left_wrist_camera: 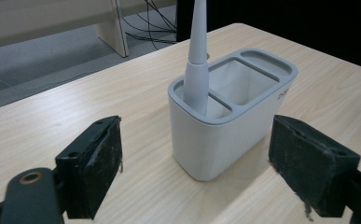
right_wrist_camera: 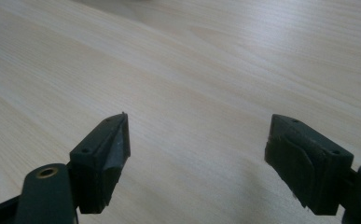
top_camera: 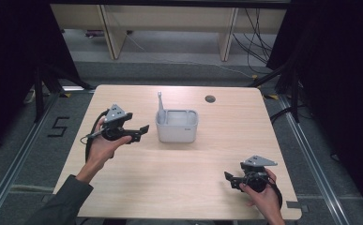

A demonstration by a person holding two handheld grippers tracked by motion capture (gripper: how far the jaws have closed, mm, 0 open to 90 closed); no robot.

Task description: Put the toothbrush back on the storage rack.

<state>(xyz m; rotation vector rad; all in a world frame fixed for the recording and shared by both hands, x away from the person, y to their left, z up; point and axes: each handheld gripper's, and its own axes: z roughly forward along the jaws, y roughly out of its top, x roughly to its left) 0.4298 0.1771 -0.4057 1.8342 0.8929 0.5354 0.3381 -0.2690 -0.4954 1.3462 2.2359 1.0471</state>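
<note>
Claws (top_camera: 144, 128) (top_camera: 228, 179) wide apart, empty, holder (top_camera: 177, 125) untouched

The high view looks forward and down from above the person's side onto the whole pale wooden bench (top_camera: 179, 178). The left gripper view sits low and close to the grey compartmented plastic holder (left_wrist_camera: 234, 126), also seen from above (top_camera: 177, 125). The right gripper view faces bare bench (right_wrist_camera: 178, 70) at close range.

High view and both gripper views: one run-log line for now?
left gripper: open, facing white three-compartment plastic holder | grey tapered plastic stick: upright, end compartment | right gripper: open, over light wooden table
</note>
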